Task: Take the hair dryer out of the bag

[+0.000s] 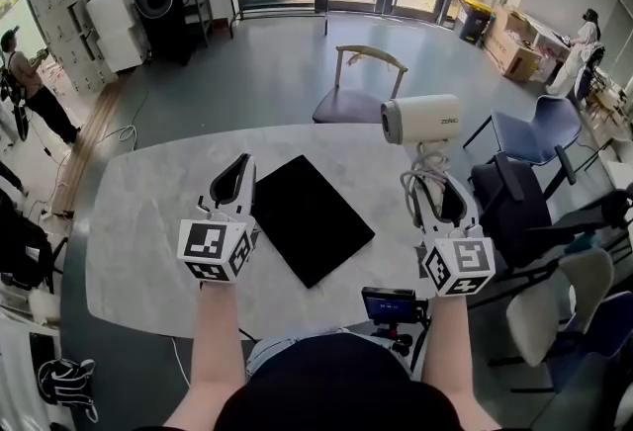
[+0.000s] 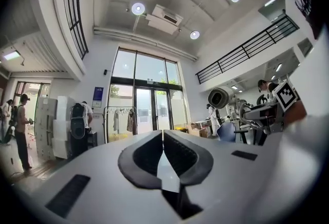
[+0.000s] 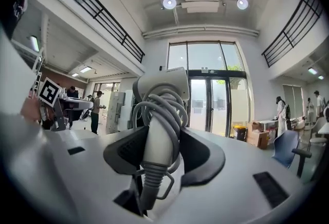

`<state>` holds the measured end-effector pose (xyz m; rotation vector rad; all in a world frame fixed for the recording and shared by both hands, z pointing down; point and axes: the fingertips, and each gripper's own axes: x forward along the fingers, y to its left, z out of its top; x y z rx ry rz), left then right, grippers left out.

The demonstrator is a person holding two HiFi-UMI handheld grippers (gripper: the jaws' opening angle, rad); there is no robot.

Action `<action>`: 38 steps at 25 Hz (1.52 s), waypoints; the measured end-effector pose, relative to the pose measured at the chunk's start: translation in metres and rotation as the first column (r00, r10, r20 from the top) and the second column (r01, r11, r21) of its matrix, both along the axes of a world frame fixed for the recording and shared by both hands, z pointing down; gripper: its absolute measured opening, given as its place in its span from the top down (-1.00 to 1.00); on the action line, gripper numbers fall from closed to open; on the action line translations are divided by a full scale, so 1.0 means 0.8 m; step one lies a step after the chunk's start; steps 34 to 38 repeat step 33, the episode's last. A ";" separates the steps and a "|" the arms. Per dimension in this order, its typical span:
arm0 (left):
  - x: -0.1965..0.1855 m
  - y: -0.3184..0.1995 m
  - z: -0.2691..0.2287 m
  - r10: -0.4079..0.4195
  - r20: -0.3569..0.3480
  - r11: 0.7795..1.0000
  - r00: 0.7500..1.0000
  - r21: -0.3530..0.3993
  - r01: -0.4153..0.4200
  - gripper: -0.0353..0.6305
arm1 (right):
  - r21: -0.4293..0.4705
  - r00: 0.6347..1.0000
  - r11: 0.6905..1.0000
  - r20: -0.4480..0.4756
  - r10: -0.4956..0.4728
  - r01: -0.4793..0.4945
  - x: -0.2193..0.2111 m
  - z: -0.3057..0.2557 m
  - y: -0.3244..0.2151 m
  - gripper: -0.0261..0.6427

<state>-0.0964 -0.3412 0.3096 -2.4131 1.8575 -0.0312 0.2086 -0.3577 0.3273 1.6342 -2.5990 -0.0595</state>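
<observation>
The white hair dryer (image 1: 419,118) is held up over the right side of the table, its cord wound round the handle. My right gripper (image 1: 435,194) is shut on the handle (image 3: 157,141), with the dryer's head (image 3: 160,82) above the jaws. The flat black bag (image 1: 309,216) lies on the middle of the white table (image 1: 148,231). My left gripper (image 1: 235,184) is raised to the left of the bag, pointing level. Its pads (image 2: 163,152) meet with nothing between them. From the left gripper view the dryer (image 2: 222,96) shows at the right.
A chair (image 1: 358,88) stands at the table's far edge. Blue and dark chairs (image 1: 539,137) crowd the right side. A small black device (image 1: 392,305) sits at the near edge. People stand far off at the left, back and right of the room.
</observation>
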 end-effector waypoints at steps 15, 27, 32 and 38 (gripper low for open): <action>0.001 0.011 -0.028 -0.031 0.060 0.993 0.998 0.114 0.024 0.85 | 0.099 1.000 0.995 -0.004 0.027 -0.026 -0.002 -0.028 0.010 0.32; 0.002 0.012 -0.025 -0.016 0.073 0.994 0.997 0.108 0.008 0.85 | 0.114 0.999 0.993 -0.015 0.037 -0.035 -0.002 -0.034 0.013 0.32; 0.003 0.013 -0.026 -0.011 0.072 0.995 0.997 0.100 0.004 0.85 | 0.108 0.999 0.994 -0.021 0.035 -0.032 -0.002 -0.036 0.016 0.32; 0.003 0.014 -0.025 -0.010 0.072 0.995 0.997 0.098 0.003 0.85 | 0.106 0.999 0.994 -0.023 0.034 -0.032 -0.003 -0.035 0.017 0.32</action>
